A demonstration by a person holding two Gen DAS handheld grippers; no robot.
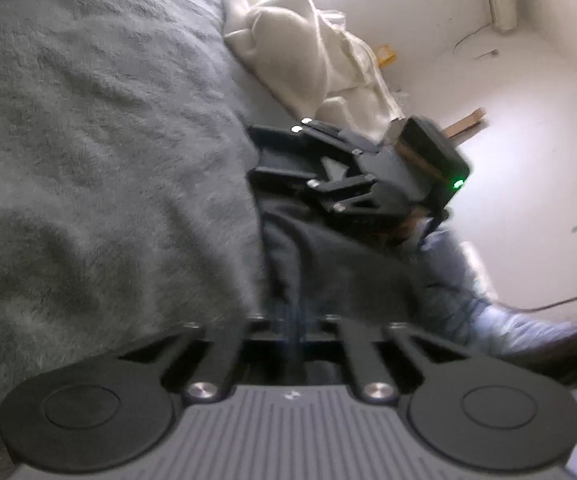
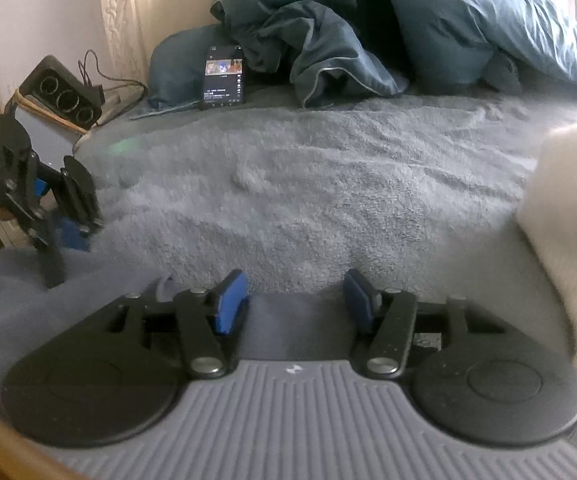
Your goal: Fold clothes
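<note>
Left tool: I see it pinched tight on dark soft fabric at the bed's edge.
Right tool: pads spread, nothing gripped.
Bed: shaggy grey fleece.
Cream garment: crumpled knit heap.

So everything's sitting on the bed. A phone is lying at the far end, leaning against a heaped duvet that's taking up the whole back. A speaker box is standing off the far left corner. A knit garment is lying at the right edge, and another garment is spreading across the near left.
</note>
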